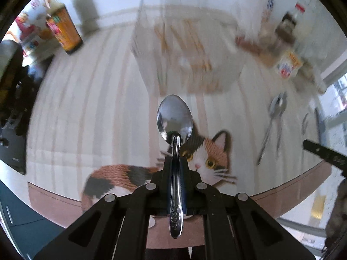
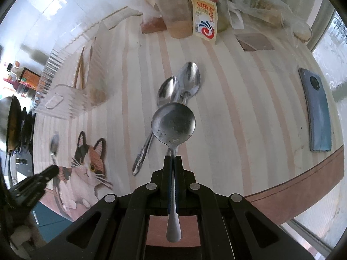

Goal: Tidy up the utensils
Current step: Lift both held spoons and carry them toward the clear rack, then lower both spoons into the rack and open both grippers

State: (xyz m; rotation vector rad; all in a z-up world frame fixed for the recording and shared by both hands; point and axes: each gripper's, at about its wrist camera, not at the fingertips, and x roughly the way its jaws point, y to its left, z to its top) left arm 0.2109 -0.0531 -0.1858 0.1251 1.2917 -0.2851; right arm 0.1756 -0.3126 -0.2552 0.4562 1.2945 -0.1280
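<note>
My left gripper (image 1: pixel 175 159) is shut on the handle of an oval steel spoon (image 1: pixel 174 117), bowl pointing forward above the striped tablecloth. A clear ribbed utensil holder (image 1: pixel 186 49) with wooden chopsticks lies ahead of it, blurred. My right gripper (image 2: pixel 172 158) is shut on a round-bowled spoon (image 2: pixel 173 123), held above two more spoons (image 2: pixel 184 82) lying on the cloth. The holder also shows in the right wrist view (image 2: pixel 71 82) at the left. The left gripper (image 2: pixel 51 170) and its spoon (image 2: pixel 54 145) show at that view's left edge.
An orange-labelled bottle (image 1: pixel 63 28) stands far left. Jars, a sachet (image 2: pixel 205 21) and plastic bags crowd the far side. A blue phone (image 2: pixel 316 110) lies at the right. The cat print (image 2: pixel 86 158) marks the cloth near the round table's front edge (image 2: pixel 303 186).
</note>
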